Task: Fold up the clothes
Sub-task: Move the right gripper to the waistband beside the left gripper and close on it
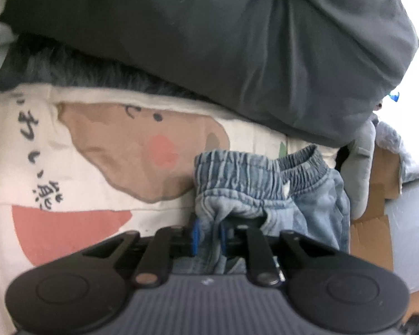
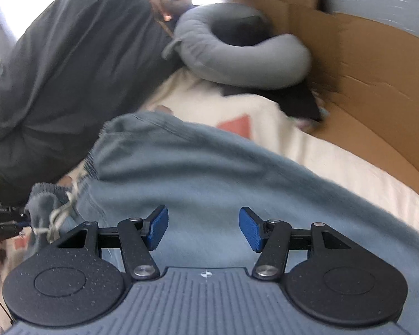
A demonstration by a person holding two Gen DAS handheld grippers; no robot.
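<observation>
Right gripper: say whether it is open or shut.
Open. The right gripper has its blue pads standing well apart above the blue trousers, with nothing pinched between them.

My left gripper (image 1: 209, 236): matt black plastic, ribbed blue pads. Jeans (image 1: 265, 184): faded denim, puckered elastic waistband. Blanket (image 1: 69, 167): soft cream printed cloth. Duvet (image 1: 209, 42): smooth grey cloth. Cardboard (image 2: 377, 83): matt brown, creased. Pillow (image 2: 237, 55): grey knit.

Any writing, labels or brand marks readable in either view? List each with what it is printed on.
"わい" then "熊", running downward in dark script on the cream bedsheet; the characters around them are cut off or blurred.
Jeans: no label visible.
Cardboard box: no print visible.
Nothing else legible.
</observation>
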